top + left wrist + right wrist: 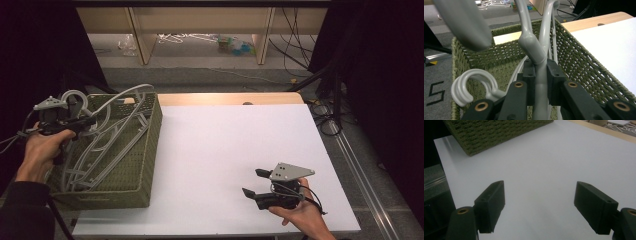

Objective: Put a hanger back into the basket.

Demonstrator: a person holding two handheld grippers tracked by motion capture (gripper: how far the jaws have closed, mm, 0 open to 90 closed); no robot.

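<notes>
Basket: olive-green woven rectangular basket (142,165) sits at the left edge of the white table top (220,150), with grey plastic clothes hangers (107,150) piled inside and some arching over its rim.
Left gripper: the left gripper (75,122) hangs over the basket's near-left corner, the person's left hand (42,150) wrapped round its handle.
Left grip: in the left gripper view the jaws are clenched on the neck of one grey plastic hanger (540,75), which rises between the pads; its hook (549,22) curves up past the basket's far wall.
Loose hooks: a bunch of grey hooks (470,86) lies just left of the jaws, inside the basket.
Right gripper: the right gripper (255,182) rests low over the table's near-right part, well apart from the basket.
Right grip: jaws released, spread wide, bare table between them.
</notes>
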